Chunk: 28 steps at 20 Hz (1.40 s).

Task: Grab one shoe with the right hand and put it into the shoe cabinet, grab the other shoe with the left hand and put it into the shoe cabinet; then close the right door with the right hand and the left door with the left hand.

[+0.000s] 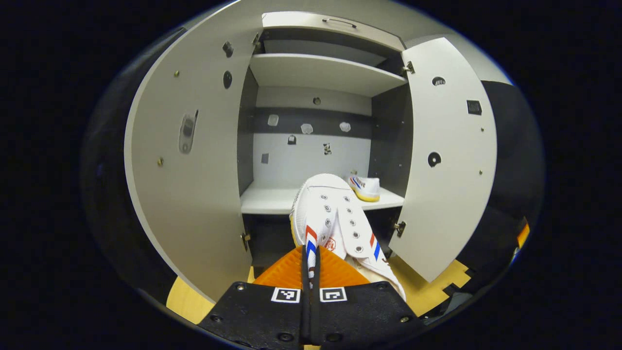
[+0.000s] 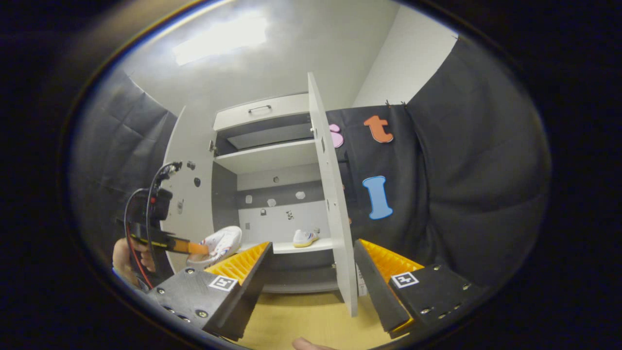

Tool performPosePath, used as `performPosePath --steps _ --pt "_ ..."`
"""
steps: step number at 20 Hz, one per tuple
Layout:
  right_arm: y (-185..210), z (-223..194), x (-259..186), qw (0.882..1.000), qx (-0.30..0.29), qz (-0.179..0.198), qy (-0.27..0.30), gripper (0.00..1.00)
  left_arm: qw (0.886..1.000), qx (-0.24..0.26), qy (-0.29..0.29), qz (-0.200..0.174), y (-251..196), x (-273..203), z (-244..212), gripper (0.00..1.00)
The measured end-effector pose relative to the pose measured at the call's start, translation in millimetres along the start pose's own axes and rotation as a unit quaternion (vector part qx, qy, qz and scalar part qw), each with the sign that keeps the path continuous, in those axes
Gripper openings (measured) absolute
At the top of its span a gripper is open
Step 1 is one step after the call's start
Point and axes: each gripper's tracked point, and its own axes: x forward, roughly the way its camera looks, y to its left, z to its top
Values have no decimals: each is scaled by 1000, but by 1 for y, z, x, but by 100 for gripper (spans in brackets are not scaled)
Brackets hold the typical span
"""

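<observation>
Cabinet (image 1: 311, 73) open; left claw (image 1: 311, 262) grips unbranded shoe (image 1: 335, 218).

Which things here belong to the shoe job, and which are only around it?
Job:
- held shoe, in left gripper
- shoe on shelf
- left door
- right door
- right gripper, open

Around:
- drawer
- upper shelf
- wooden floor

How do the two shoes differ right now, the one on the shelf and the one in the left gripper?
The shelf shoe rests flat on the lower shelf, near its right end; the held shoe hangs in front of the cabinet, pinched by the left gripper. The shelf shoe shows its side and yellow sole; the held shoe shows its eyelets. Both are white with red and blue stripes.
</observation>
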Motion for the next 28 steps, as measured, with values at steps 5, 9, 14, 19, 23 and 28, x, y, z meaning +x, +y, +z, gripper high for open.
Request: performPosePath --steps 5,9,14,19,23,28 --pt "5 10 -9 1000 -12 -1 -16 99 996 71 -23 52 15 24 52 0" --pt "4 9 -15 1000 -16 3 -13 99 999 -8 -6 41 16 52 74 0" --pt "-5 8 -16 1000 -12 -5 -11 99 998 -63 -4 29 28 114 107 0" --pt "-8 9 -18 1000 -17 -9 -16 99 998 -45 -2 53 34 192 112 1" --pt "-19 8 -17 999 -35 -17 -12 99 996 -73 39 42 31 245 78 1" --pt "-52 12 -27 992 -120 -41 -7 99 995 -53 54 57 31 296 72 1"
